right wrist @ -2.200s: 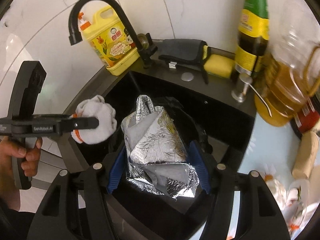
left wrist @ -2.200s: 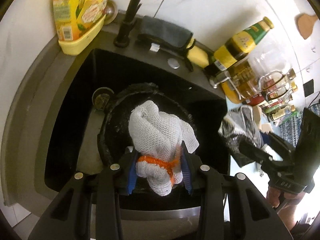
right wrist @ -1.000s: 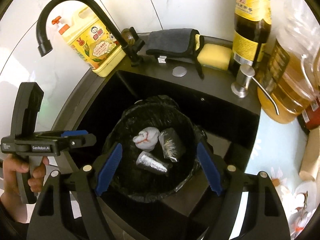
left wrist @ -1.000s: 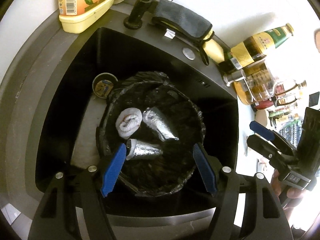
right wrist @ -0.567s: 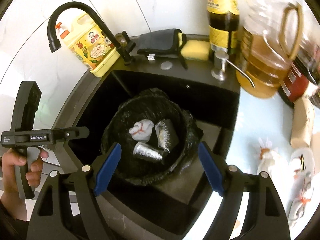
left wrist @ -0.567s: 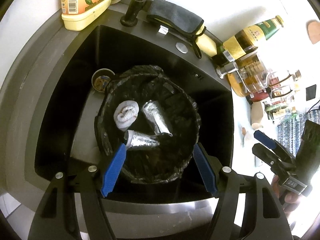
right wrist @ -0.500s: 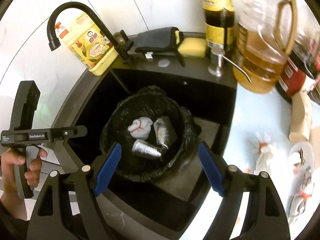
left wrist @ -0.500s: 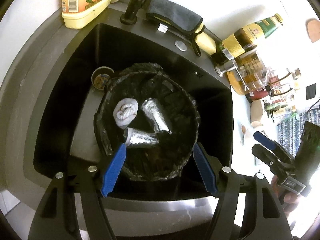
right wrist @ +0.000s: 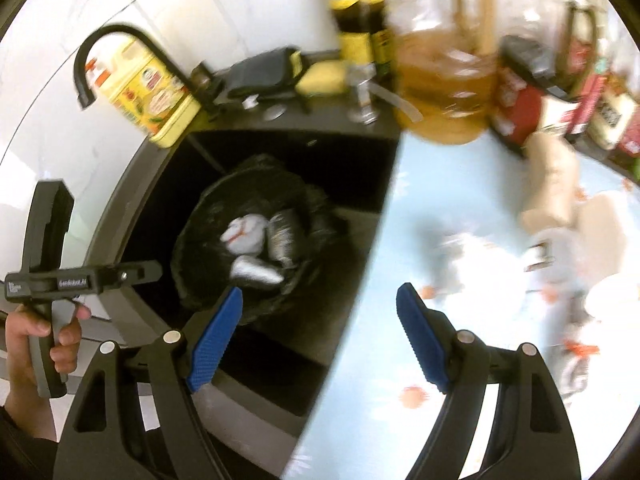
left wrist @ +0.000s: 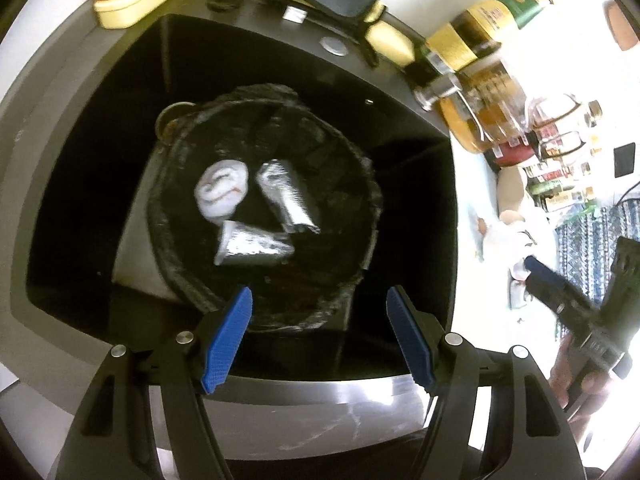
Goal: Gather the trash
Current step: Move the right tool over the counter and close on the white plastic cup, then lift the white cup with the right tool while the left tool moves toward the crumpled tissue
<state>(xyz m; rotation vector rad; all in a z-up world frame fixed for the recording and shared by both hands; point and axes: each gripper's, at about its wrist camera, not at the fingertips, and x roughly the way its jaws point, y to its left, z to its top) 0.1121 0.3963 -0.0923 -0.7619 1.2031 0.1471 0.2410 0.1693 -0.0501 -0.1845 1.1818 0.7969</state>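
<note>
Down in the black sink, the bag-lined trash bin holds a white mesh wad and two foil wrappers — close together. Left gripper and right gripper both hang with jaws apart, empty — the right one partly over the pale surface.

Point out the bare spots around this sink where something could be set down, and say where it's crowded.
Free: the pale blue counter between the sink edge and the bottles, and the steel front rim. Crowded: the back ledge, with the detergent jug, faucet, grey cloth and sponge. The lined bin fills most of the basin.
</note>
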